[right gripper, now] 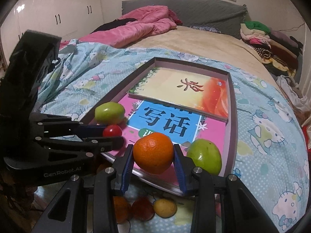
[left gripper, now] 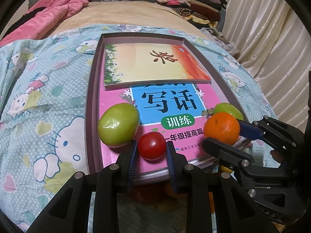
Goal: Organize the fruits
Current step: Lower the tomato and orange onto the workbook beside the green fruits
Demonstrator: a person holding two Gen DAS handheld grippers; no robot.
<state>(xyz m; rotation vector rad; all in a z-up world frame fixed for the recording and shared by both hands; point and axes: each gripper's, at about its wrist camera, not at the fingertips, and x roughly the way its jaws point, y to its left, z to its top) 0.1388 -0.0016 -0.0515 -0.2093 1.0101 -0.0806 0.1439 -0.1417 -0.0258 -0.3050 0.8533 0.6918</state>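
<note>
We have the left gripper clamped on a small red tomato, centre-low in the left wrist view; glossy, round, one highlight. Right gripper is clamped on an orange, lower centre of the right wrist view; dimpled skin, stem dimple facing up.

Both fruits sit over the near end of the pink workbook, which lies in a shallow box on the cartoon-cat bedsheet. A second book overlaps the workbook at the far end.

Two green fruits on the workbook: one touching the left gripper's outer finger, left of the tomato; the other just behind the orange, mostly hidden there. Right wrist view shows it whole, lower right.

Only the right wrist view shows three more fruits at bottom centre, blurred, on the sheet below the box edge. Left view gives only a yellow sliver there.
</note>
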